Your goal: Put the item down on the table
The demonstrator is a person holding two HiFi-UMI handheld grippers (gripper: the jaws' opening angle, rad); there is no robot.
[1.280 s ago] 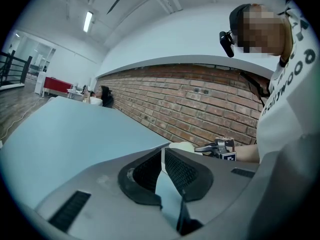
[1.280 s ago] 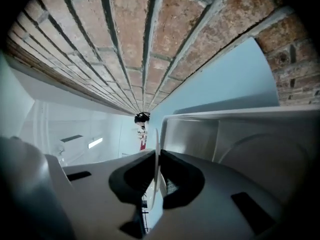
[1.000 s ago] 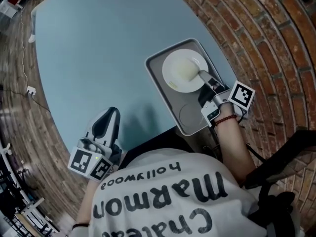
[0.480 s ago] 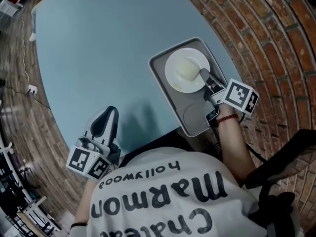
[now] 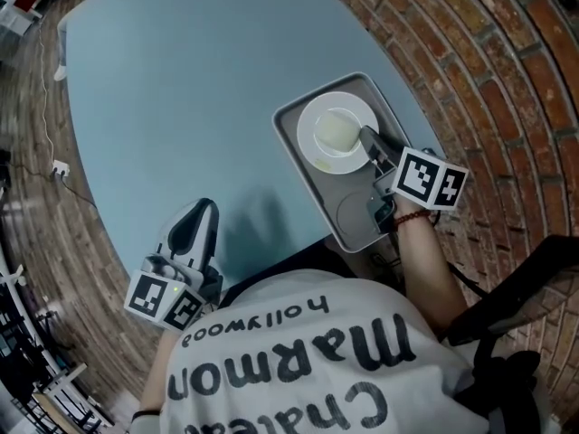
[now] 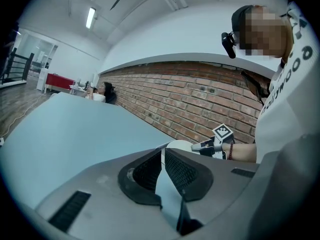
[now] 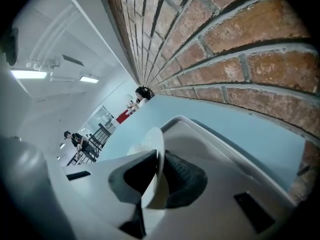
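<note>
A white plate [image 5: 330,134] sits over the far half of a grey tray [image 5: 357,213] on the pale blue table [image 5: 181,89]. My right gripper [image 5: 369,139] is shut on the plate's near right rim. In the right gripper view the plate's rim [image 7: 151,149] runs edge-on between the two pads of that gripper [image 7: 156,173], above the tray [image 7: 210,149]. I cannot tell whether the plate touches the tray. My left gripper [image 5: 204,206] rests at the table's near edge, far left of the tray. It [image 6: 163,156] is shut on nothing.
A brick wall [image 5: 488,70] curves close along the tray's right side. The table's near edge [image 5: 262,265] runs just in front of the person's body. A white cable [image 5: 54,165] lies on the floor at the left. People and furniture show far off [image 7: 75,139].
My right gripper has rolled and shifted slightly left with the plate's rim in it; the plate looks a little more tilted. The left gripper has stayed put.
</note>
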